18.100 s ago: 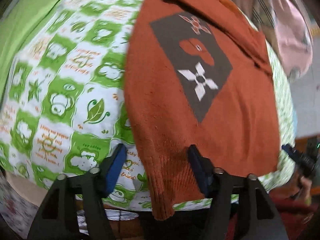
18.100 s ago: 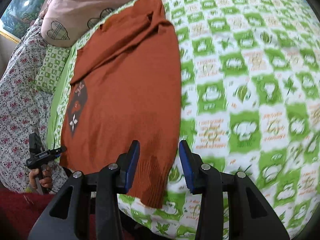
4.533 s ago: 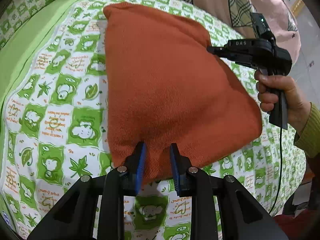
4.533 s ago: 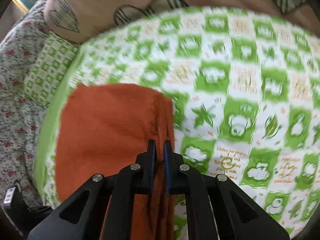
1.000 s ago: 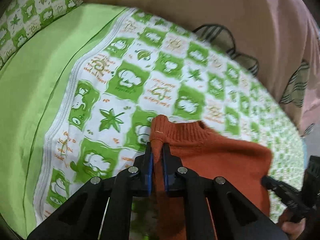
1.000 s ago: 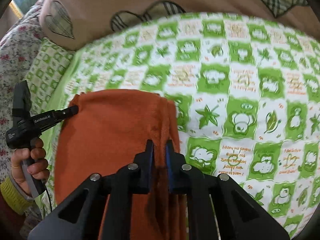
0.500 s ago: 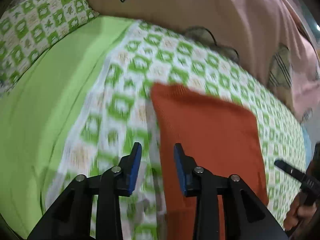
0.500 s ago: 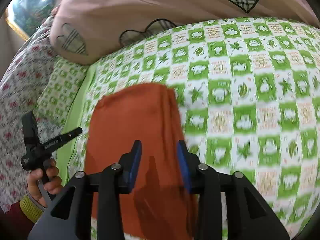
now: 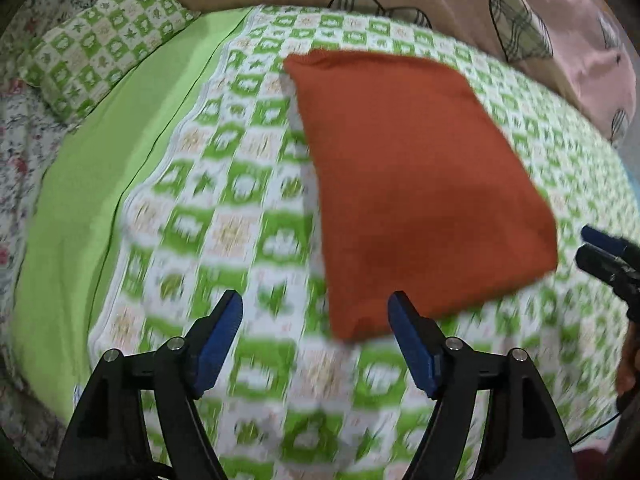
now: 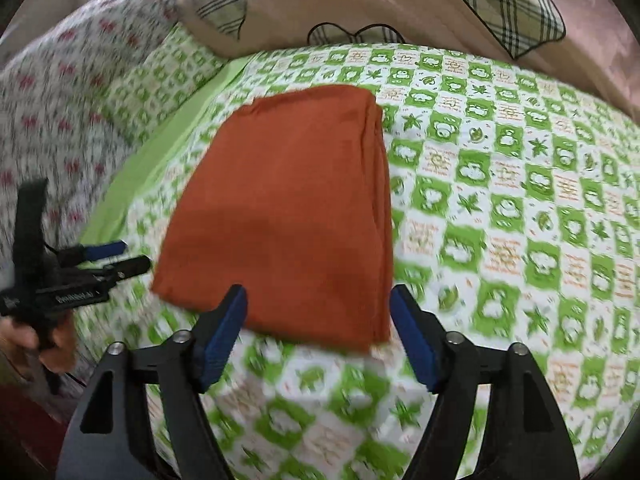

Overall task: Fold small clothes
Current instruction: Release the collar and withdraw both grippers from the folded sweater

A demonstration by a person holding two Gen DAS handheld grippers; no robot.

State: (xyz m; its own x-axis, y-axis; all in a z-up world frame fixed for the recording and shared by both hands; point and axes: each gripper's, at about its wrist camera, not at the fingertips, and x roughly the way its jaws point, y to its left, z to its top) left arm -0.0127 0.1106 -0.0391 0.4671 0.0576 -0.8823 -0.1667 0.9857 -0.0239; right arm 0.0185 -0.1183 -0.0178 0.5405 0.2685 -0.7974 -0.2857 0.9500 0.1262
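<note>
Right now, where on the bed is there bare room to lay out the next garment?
The checked sheet right of the folded orange sweater is bare up to the pink quilt. The plain green strip on its left is narrow, hemmed by the checked pillow.

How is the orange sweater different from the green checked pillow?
The orange sweater is one plain color; the green checked pillow has a pattern of green and white squares. The sweater is folded into a flat rectangle in the middle of the bedspread; the pillow looks puffy and sits at the far left corner. Both lie on the bed, and neither is touched by a hand-held gripper.
</note>
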